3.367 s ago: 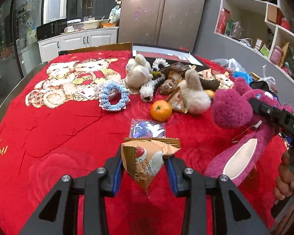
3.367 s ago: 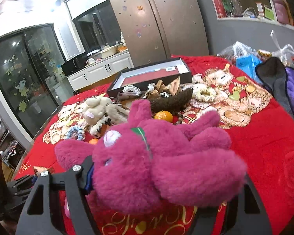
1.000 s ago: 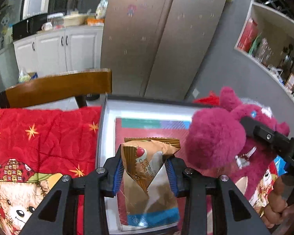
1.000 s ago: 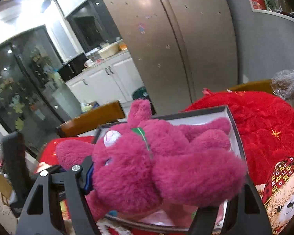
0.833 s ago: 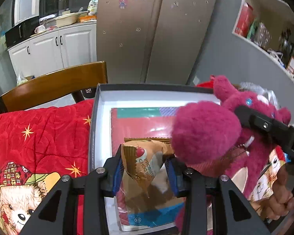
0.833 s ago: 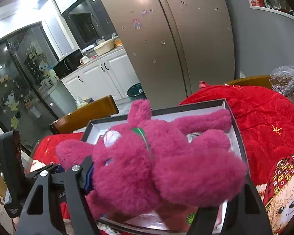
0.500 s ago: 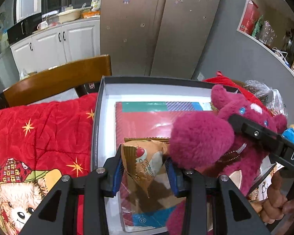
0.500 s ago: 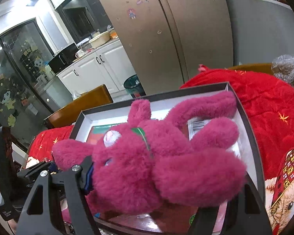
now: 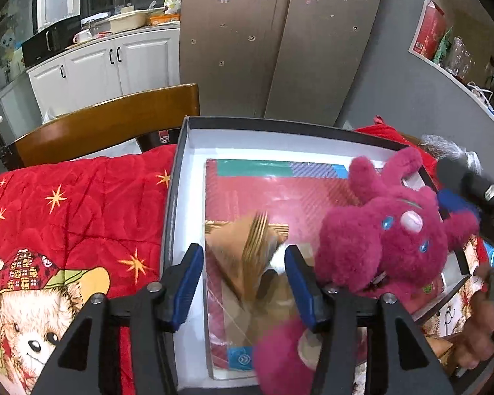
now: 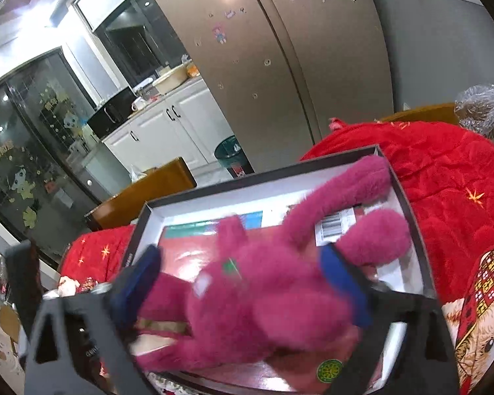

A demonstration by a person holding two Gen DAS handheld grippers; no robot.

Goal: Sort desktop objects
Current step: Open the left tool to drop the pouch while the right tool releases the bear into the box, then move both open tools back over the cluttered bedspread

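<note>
The pink plush toy (image 10: 247, 296) lies in the open box (image 10: 408, 204), its long axis running from the head near the box's front edge toward the far right corner, where one arm (image 10: 355, 181) stretches along the right wall and reaches the corner. In the left wrist view its face (image 9: 395, 230) looks up and toward the camera, one limb pointing to the back of the box. The right gripper (image 10: 247, 283) reaches in from the near side, its blue-padded fingers (image 10: 342, 283) spread wide on either side of the toy's body, not pressing it. The left gripper (image 9: 243, 276) hangs over the box's left half with its fingers parted; a blurred brown snack packet (image 9: 247, 250) sits loose between them, above the red sheet on the box floor (image 9: 280, 194). The box rests on a red blanket (image 9: 75, 210), a wooden chair (image 9: 108, 121) just behind it.
</note>
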